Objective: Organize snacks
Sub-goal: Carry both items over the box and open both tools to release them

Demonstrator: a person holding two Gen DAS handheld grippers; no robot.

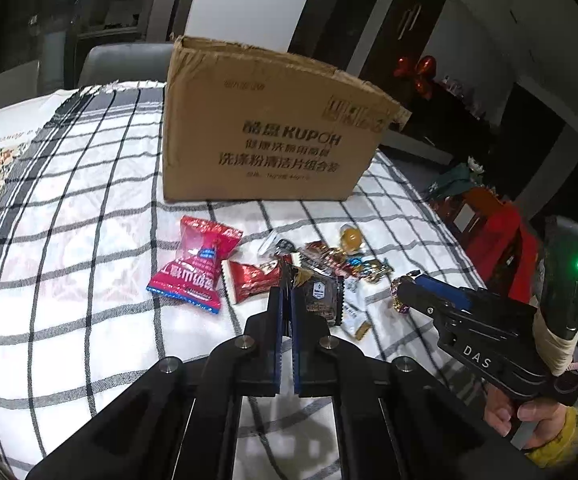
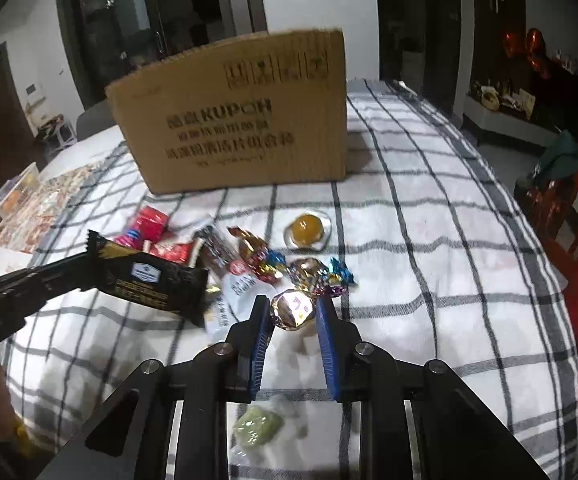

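Checked counter (image 1: pixel 89 208) with cardboard box (image 1: pixel 265 128) — left claw (image 1: pixel 287 296) clamped on black snack bar (image 1: pixel 321 300), right claw (image 2: pixel 292 308) gripping foil-wrapped candy (image 2: pixel 293 308).

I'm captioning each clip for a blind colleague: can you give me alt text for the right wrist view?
The right gripper is shut on a shiny foil-wrapped candy above a checked tablecloth. At left, the left gripper holds up a black snack packet. More wrapped sweets lie scattered before a cardboard box.
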